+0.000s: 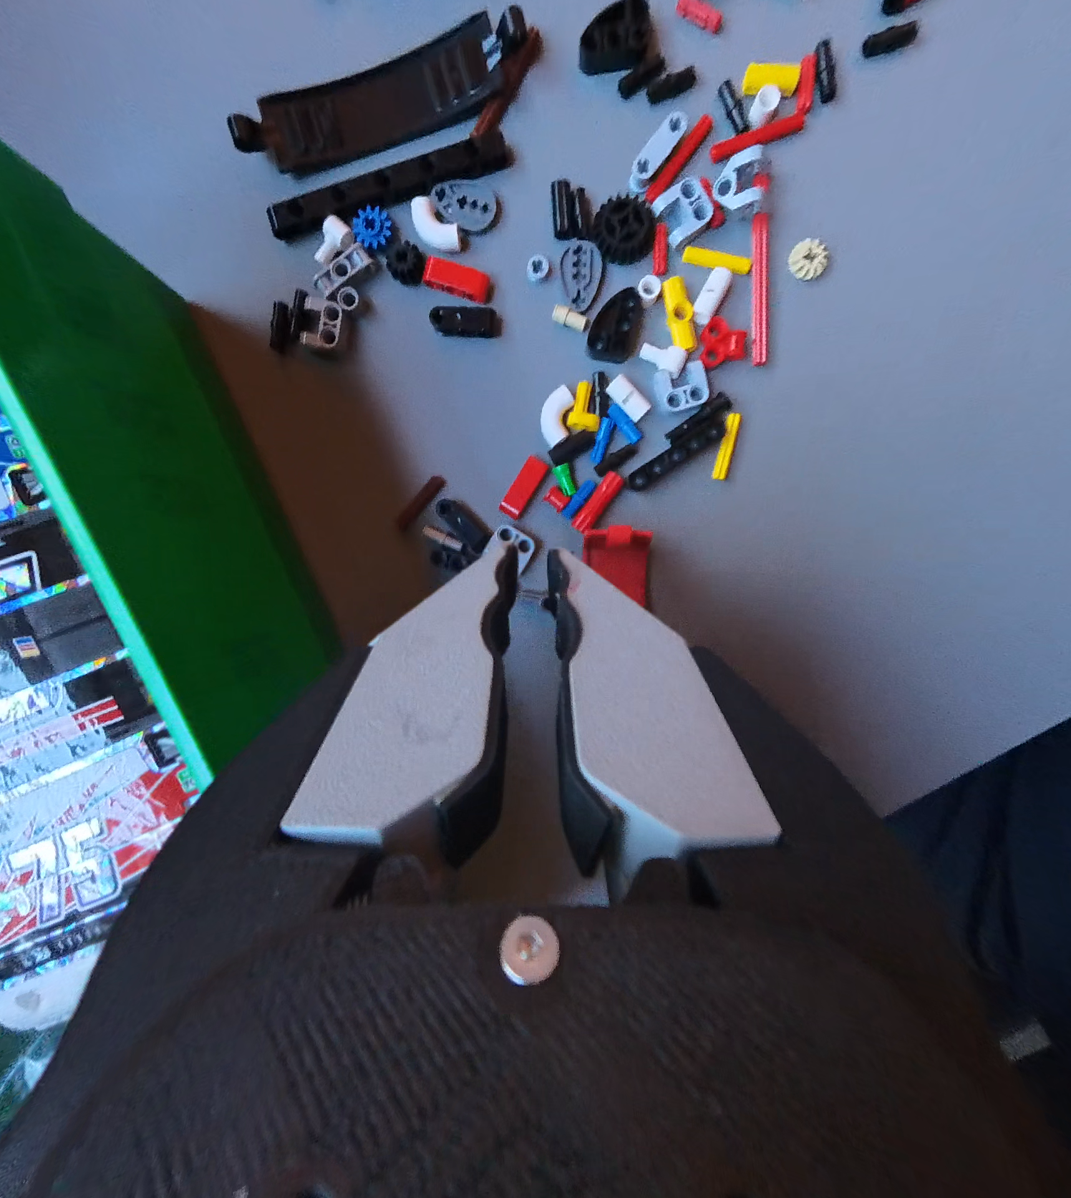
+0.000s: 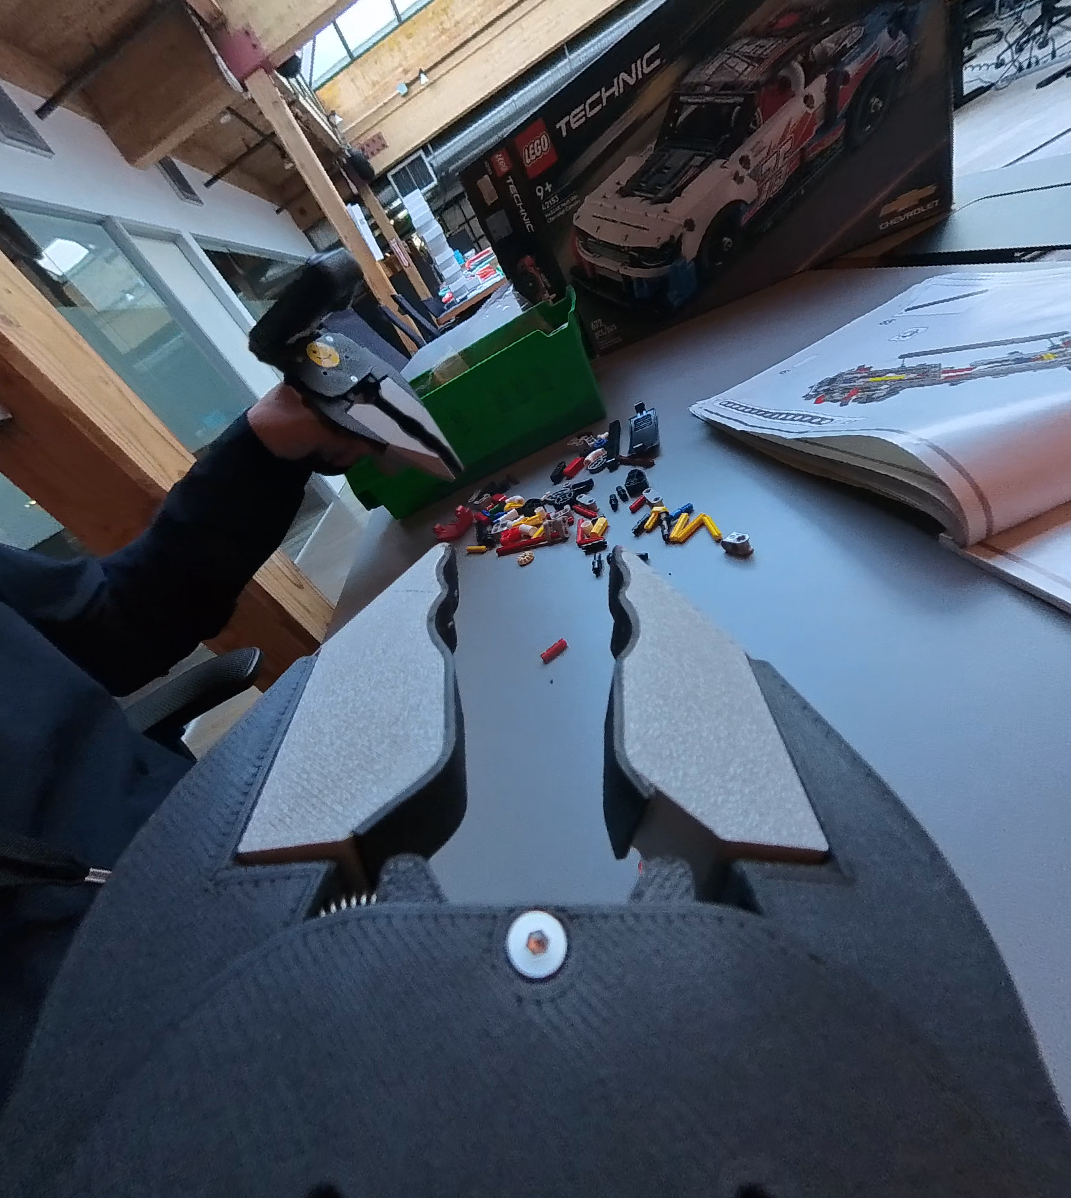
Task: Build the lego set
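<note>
Left wrist view: mounted behind its own fingers, raised above the grey table (image 1: 908, 454), facing steeply down, close over the scattered building pieces (image 1: 649, 324); green bin (image 1: 98, 389) at left edge.

Right wrist view: low, near the table's front, facing across it. Shared: the pieces (image 2: 558, 518), bin (image 2: 506, 402), table (image 2: 843, 681).

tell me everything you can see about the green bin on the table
The green bin is a glossy, hard plastic tub with straight walls and a thicker rim that rises to a peak at its near corner. It stands upright on the grey table, at the far left edge, just in front of a large dark printed box and beside the scattered building pieces. Its contents cannot be made out. The left claw hangs in front of it.
</note>
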Tool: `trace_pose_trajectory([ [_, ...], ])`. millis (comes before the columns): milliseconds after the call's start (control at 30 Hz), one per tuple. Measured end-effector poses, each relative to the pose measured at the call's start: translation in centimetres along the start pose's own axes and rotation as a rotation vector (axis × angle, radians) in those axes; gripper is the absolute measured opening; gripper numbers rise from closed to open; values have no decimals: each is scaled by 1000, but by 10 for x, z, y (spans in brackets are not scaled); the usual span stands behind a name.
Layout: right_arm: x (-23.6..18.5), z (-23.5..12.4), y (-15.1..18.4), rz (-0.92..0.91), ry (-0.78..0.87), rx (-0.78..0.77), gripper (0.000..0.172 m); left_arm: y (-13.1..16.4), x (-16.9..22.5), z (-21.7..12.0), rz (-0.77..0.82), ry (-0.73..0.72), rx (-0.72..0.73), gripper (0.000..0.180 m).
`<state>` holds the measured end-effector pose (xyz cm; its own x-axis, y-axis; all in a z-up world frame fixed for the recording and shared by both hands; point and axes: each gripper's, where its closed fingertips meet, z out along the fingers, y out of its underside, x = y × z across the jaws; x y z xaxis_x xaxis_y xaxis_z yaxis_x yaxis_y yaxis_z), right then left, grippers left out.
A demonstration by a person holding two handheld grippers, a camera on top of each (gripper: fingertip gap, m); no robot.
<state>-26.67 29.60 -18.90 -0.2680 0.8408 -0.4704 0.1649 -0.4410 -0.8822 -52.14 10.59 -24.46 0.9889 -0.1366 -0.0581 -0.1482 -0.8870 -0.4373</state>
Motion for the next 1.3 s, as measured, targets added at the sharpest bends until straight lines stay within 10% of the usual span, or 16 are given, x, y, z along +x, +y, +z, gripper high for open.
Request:
trace_pose_trajectory([
  [700, -4, 1, 2, 1, -9, -4, 43, -49, -17, 24, 82, -127, 0, 10],
  [1300, 2, -6, -5, -17, 23, 20, 41, -150, 3, -7, 89, -141, 549, 11],
])
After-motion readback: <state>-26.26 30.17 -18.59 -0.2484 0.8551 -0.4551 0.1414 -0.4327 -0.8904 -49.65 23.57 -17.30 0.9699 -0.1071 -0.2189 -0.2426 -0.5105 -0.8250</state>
